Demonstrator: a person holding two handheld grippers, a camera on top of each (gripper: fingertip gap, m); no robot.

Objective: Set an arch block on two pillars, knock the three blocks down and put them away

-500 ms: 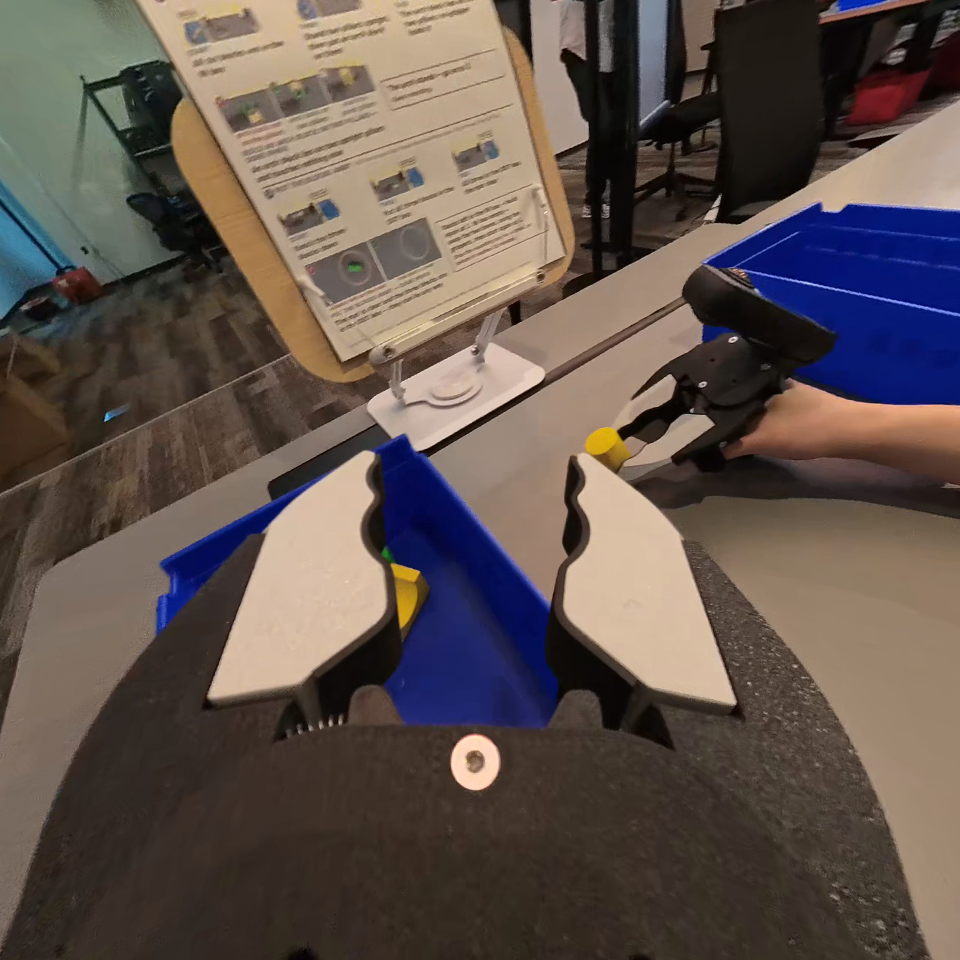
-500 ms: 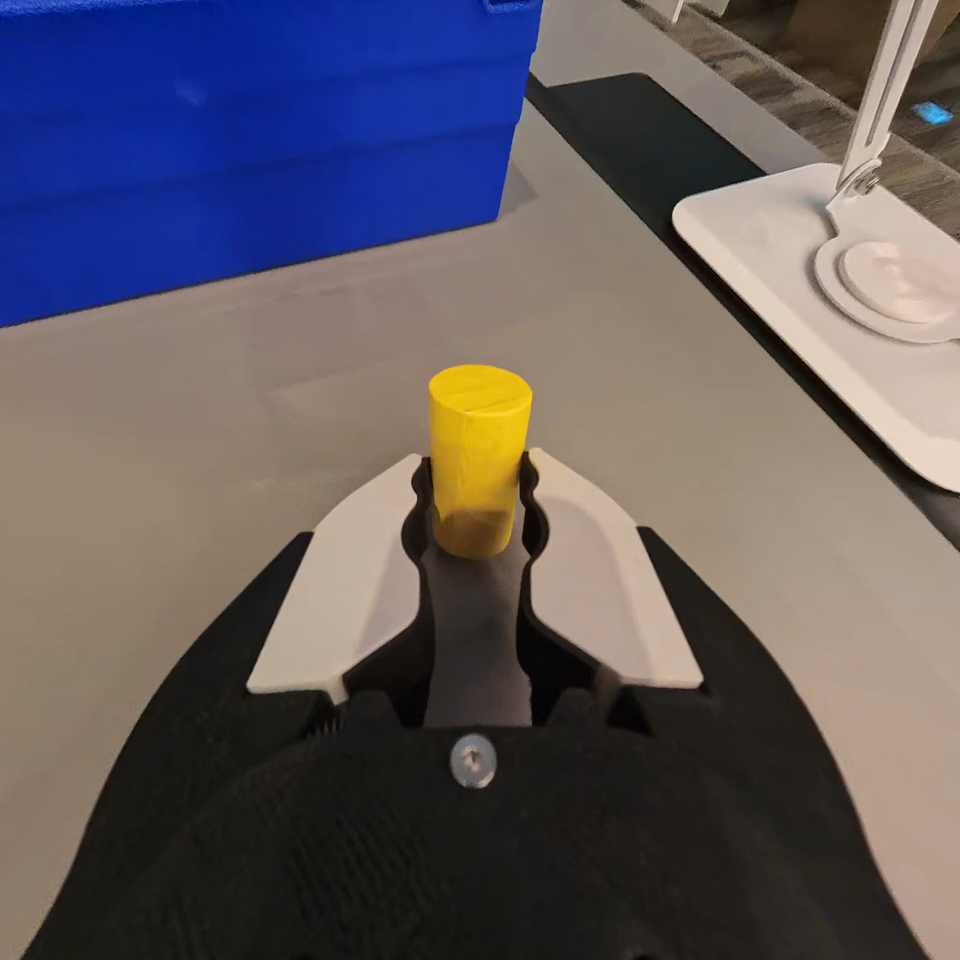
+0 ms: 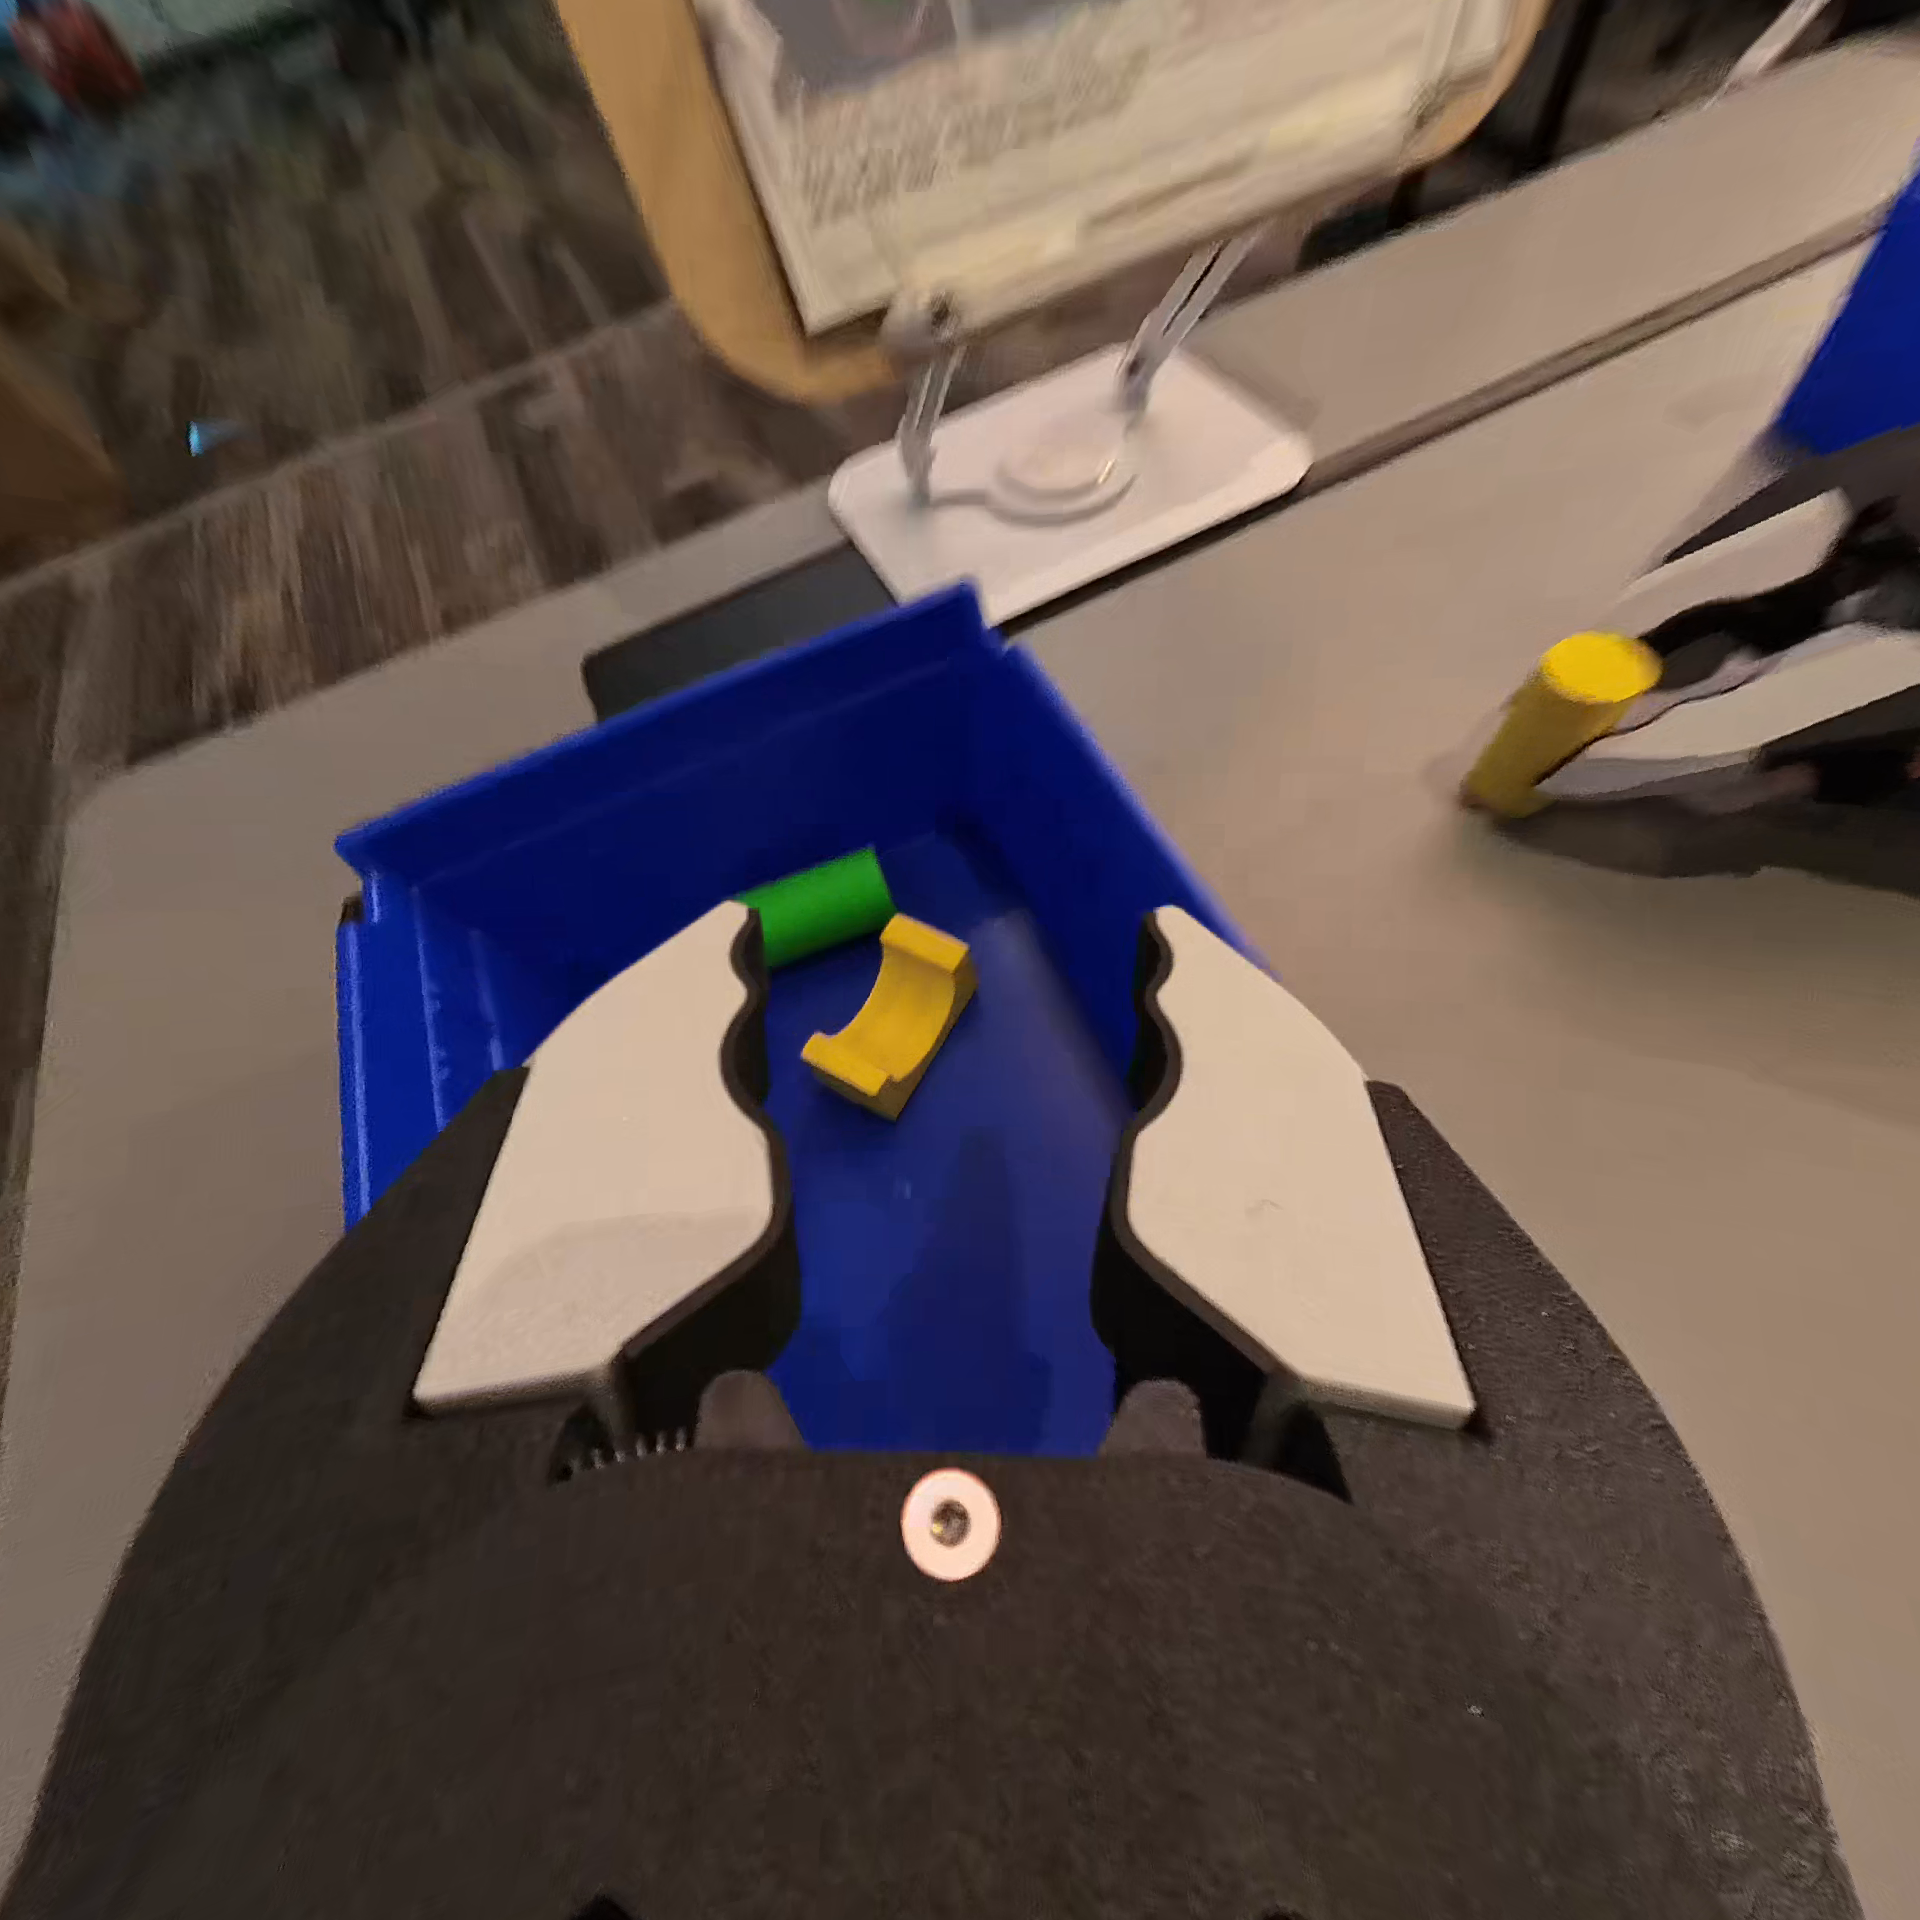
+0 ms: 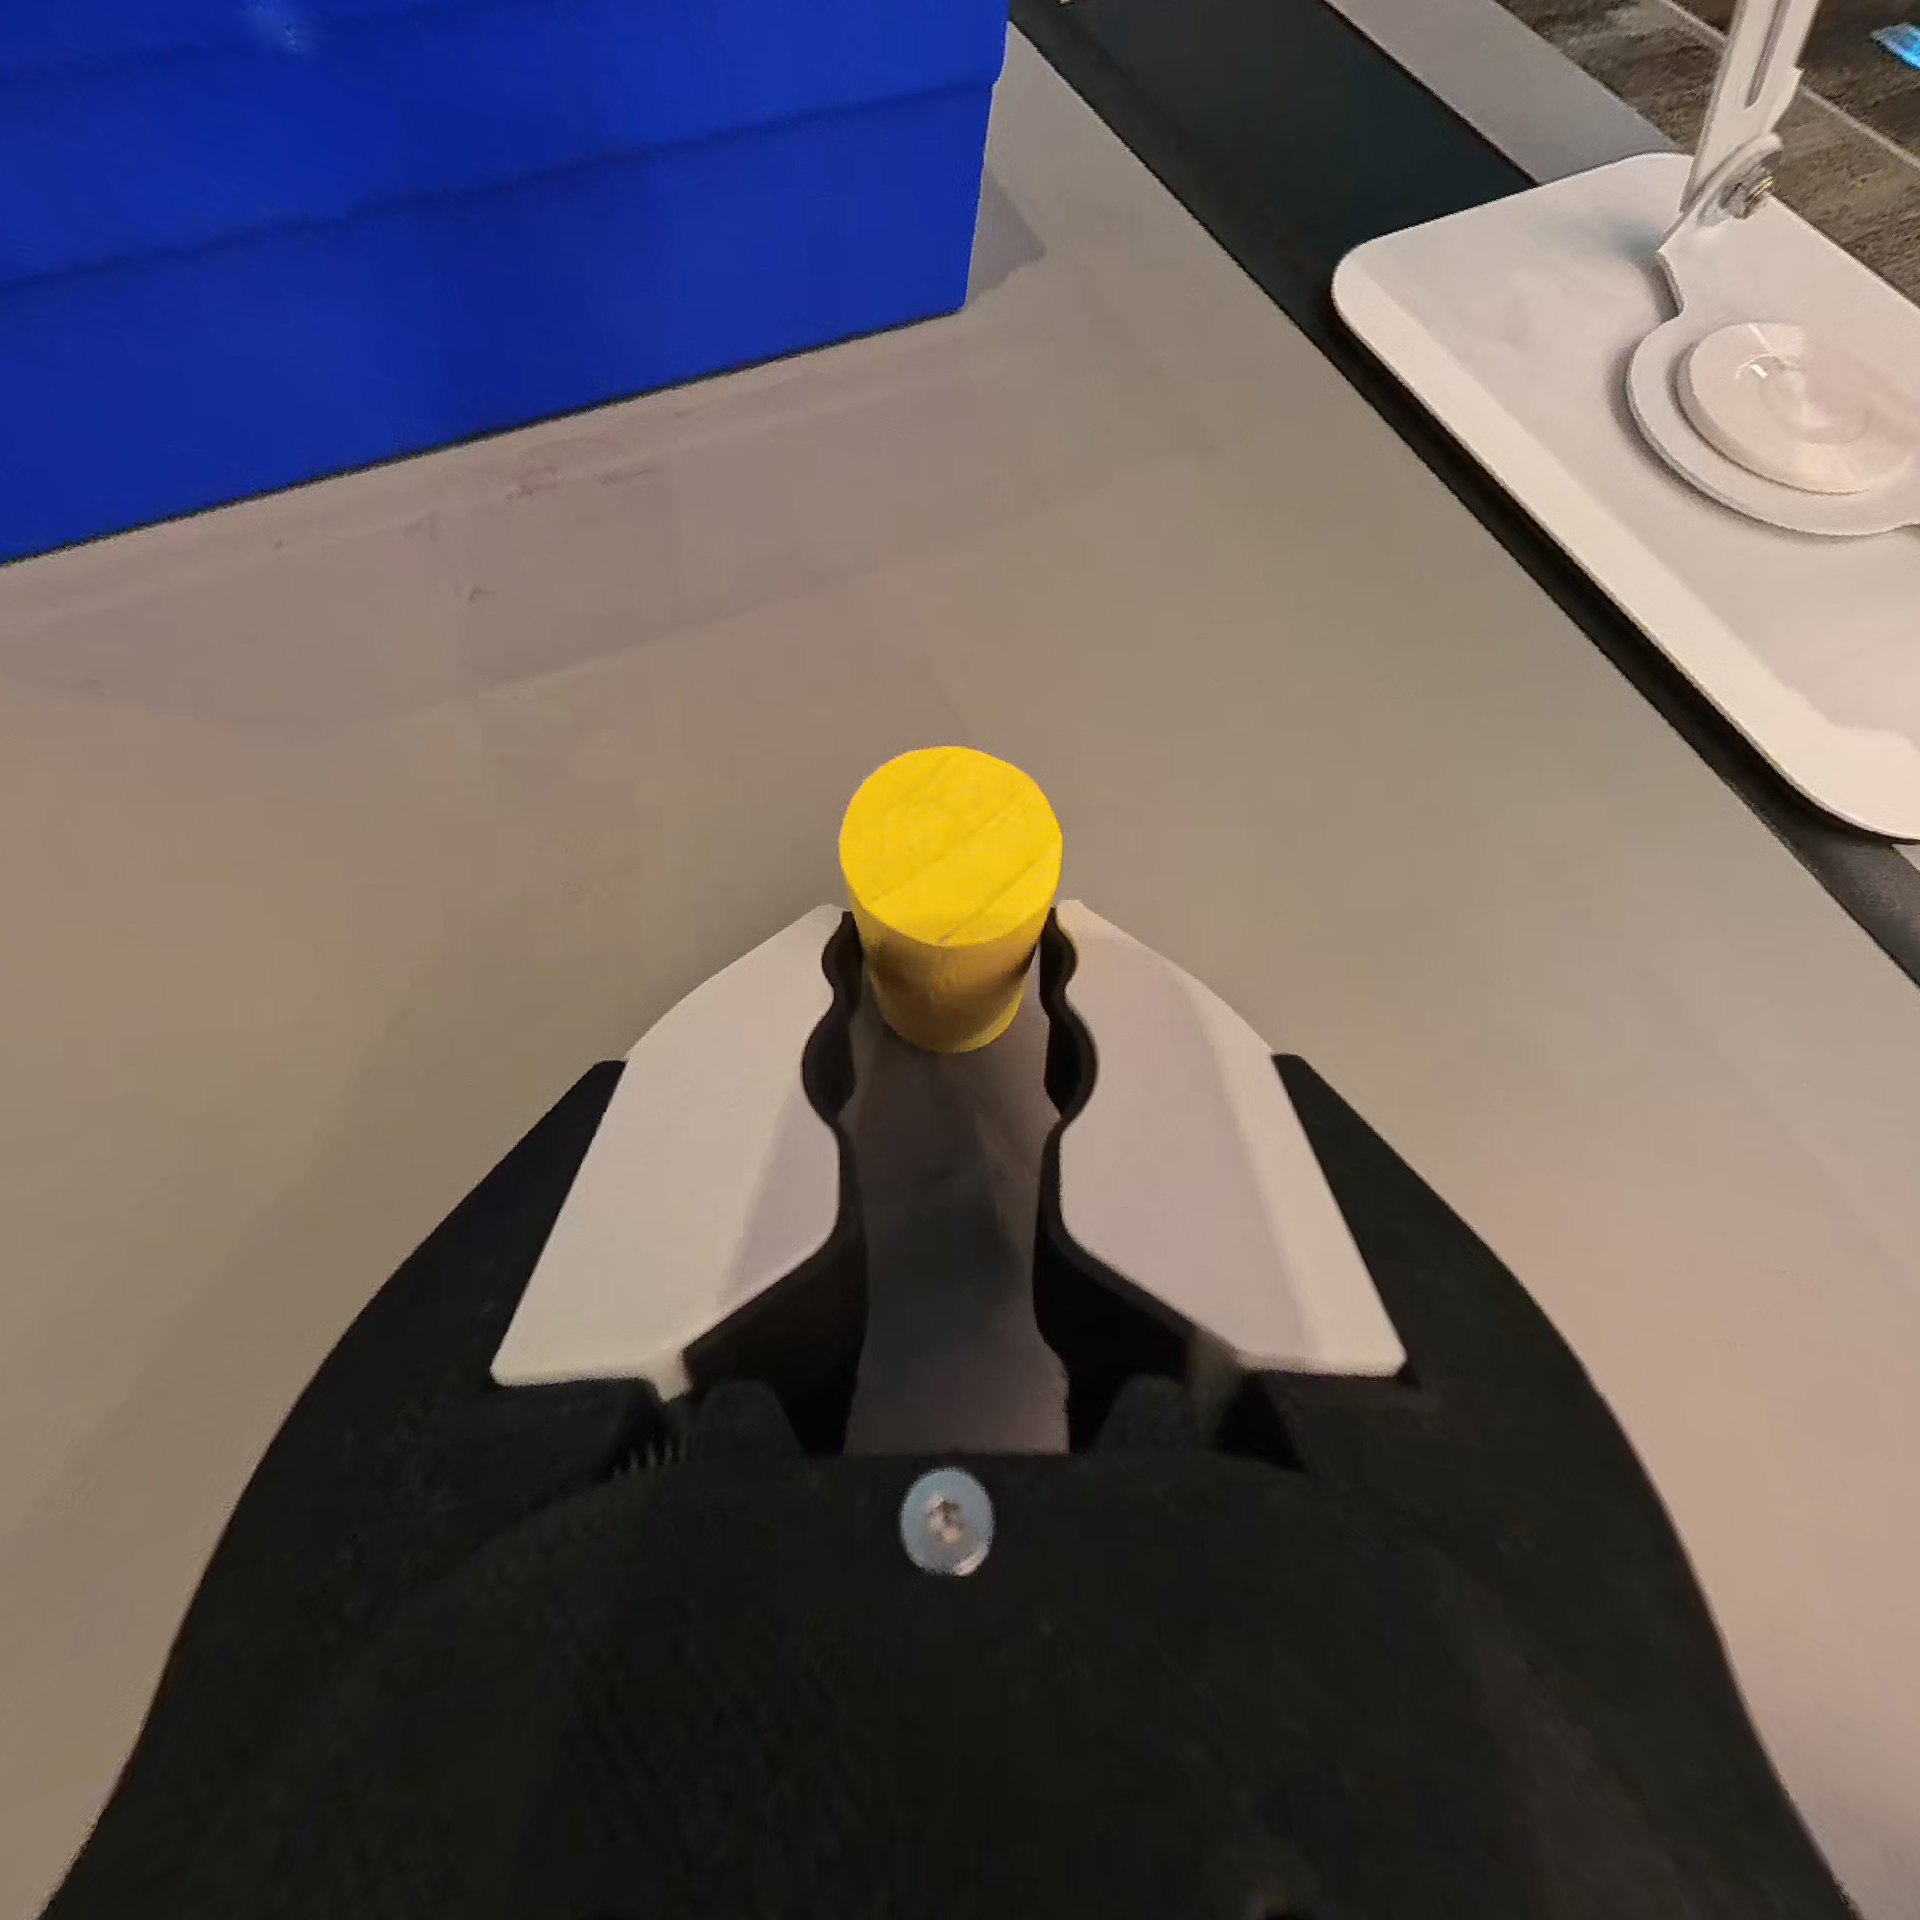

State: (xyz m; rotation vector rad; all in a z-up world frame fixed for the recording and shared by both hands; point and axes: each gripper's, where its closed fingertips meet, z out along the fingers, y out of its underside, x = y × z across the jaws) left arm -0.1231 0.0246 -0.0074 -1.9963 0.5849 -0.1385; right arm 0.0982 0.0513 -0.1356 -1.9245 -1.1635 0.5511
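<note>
Though perhaps blurred, green cylinder (image 3: 821,906) half-hidden

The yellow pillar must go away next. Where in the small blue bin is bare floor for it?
Free: the bin floor's near half, before the yellow arch block. Crowded: the far end, where the green pillar lies beside the arch.

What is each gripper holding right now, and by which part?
The right gripper grips the yellow cylinder block by its sides, near its upper end. The left gripper is open, holding nothing.
</note>
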